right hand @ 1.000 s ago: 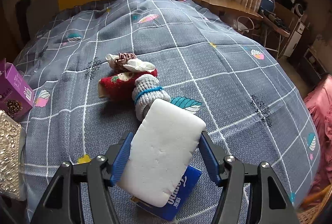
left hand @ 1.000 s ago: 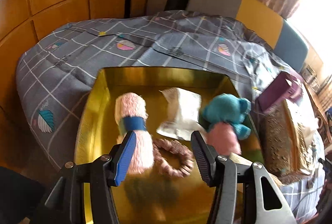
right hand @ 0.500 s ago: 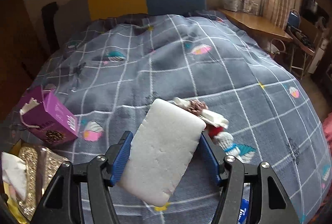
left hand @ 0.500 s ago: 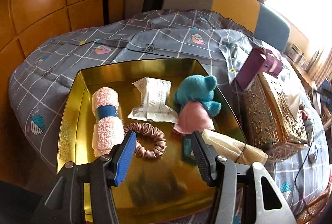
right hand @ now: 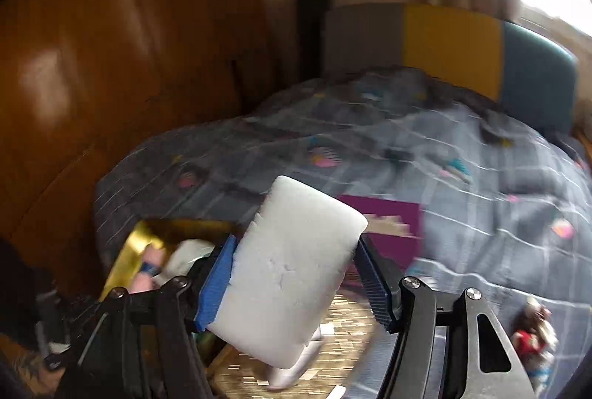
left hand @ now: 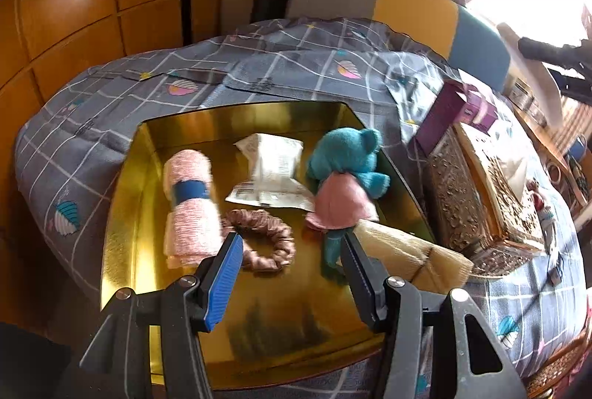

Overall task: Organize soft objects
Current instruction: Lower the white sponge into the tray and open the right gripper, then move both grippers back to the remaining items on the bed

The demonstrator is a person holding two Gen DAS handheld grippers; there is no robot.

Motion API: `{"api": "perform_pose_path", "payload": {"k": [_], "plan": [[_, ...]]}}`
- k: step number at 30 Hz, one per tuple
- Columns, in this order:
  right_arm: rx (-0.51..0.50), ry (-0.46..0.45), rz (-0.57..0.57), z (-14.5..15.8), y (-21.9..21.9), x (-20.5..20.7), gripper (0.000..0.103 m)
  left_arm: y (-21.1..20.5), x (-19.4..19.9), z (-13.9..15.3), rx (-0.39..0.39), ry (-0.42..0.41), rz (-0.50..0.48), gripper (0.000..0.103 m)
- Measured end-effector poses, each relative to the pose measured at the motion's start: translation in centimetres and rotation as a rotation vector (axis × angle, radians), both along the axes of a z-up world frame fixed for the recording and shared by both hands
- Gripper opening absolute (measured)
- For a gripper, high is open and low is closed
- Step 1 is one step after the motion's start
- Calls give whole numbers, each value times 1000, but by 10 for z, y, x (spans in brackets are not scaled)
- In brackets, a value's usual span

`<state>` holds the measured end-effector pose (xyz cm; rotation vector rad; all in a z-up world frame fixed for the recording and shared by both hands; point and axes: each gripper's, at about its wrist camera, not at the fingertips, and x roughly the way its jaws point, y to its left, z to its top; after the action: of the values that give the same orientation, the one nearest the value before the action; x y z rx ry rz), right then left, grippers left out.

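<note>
My right tool (right hand: 294, 273) pinches the white sponge (right hand: 292, 273) by its sides, carrying it toward the gold tray (left hand: 122, 214); left tool (left hand: 290, 267) hangs spread, empty, above it.

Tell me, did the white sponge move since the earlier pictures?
Yes. The white sponge, clamped in the right gripper, swung left across the bed: before it hung over the red sock pile, now it nears the gold tray.

left claw (left hand: 290, 260) open | above gold tray (left hand: 122, 214) | scrunchie (left hand: 264, 238) below
</note>
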<state>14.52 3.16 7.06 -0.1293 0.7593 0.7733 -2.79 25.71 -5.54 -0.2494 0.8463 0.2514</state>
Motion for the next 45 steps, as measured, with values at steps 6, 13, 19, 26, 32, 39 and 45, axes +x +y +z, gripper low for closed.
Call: {"api": "perform_pose_path", "payload": {"k": [6,13,19,26,32,39,45], "plan": [[-12,75,189,-36,72,-45,66,37,-17,3,-12,-20,130,55],[-64,198,321,-101,134,-78,70,66,-28,-1,-35,-20,209,55],[-120,235,322,-131,150,-89,76,63,-27,-4,-39,-19,192,55],[-113,264,285,-134,138,-86,93,52,-25,-3,-34,-22,171,55],[-94,146,229,-111,115,-94,93,41,-25,10,5,-49,145,55],[-54,10,129,-75,69,-94,93,18,-23,27,60,-81,82,55],[-23,-53,31,-55,19,-85,93,-3,-18,35,95,-90,23,55]]}}
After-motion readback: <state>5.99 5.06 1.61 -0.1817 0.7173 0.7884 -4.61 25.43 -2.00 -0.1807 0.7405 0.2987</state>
